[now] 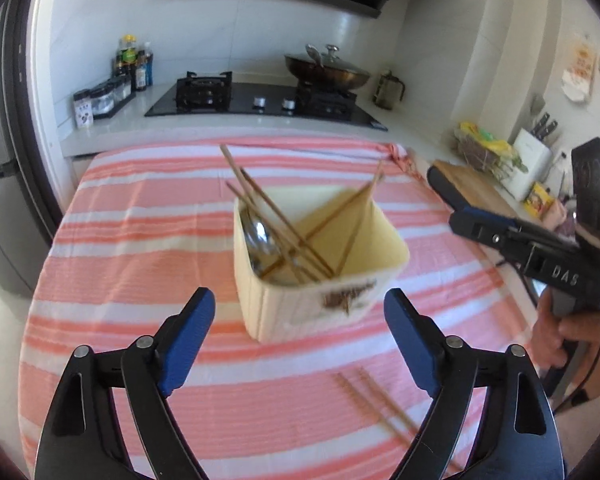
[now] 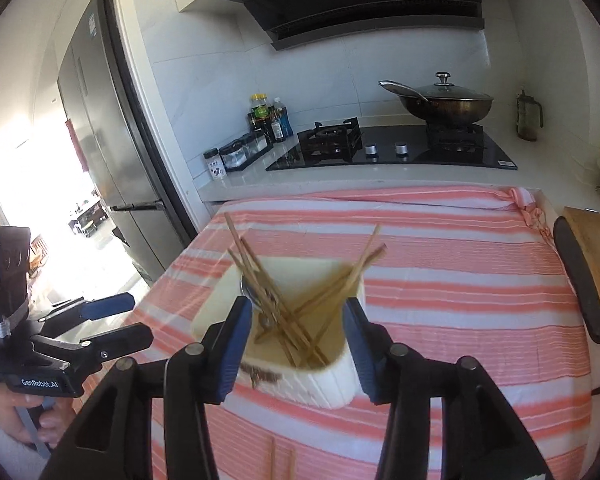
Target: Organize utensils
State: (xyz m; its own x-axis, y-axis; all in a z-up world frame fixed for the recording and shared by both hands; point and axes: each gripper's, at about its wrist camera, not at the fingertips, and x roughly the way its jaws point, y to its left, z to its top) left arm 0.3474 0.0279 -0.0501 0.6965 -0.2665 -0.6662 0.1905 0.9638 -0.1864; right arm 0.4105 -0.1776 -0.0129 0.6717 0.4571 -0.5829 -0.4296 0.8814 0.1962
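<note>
Left wrist view: left gripper (image 1: 298, 322) spread, nothing between the pads.
Right gripper (image 2: 296, 342): half spread, empty.
Loose chopsticks (image 1: 374, 402): lying at 5 o'clock of the holder (image 1: 316, 304).
Approach: you're descending; pinch both sticks mid-length.

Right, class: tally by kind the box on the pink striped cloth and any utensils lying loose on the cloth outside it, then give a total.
Cream rectangular utensil box: 1
Loose wooden chopsticks on the cloth in front of the box: 2
Total: 3
</note>
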